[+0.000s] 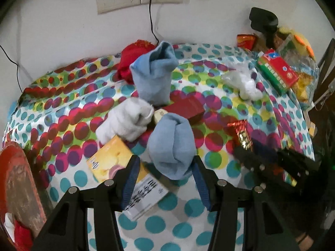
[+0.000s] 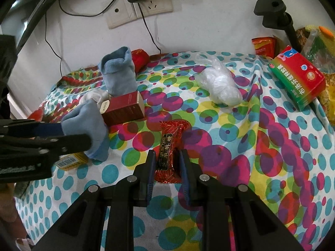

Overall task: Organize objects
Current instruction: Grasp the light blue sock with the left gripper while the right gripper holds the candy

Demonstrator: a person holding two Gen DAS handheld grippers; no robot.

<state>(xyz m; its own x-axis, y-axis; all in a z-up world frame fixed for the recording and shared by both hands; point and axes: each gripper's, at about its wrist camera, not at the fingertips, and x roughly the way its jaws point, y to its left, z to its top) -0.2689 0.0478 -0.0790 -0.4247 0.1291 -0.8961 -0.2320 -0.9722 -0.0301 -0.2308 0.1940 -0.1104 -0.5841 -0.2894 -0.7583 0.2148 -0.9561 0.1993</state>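
dark red box (image 2: 123, 109), behind held blue sock (image 2: 88, 129)

Left gripper (image 1: 165, 168): matte black angular plastic frame, blue ribbed pads lining the fingers (image 1: 132, 177), round silver screw heads at the joints. Right gripper (image 2: 167, 163): same black frame, blue-edged fingers (image 2: 185, 167), silver screws.
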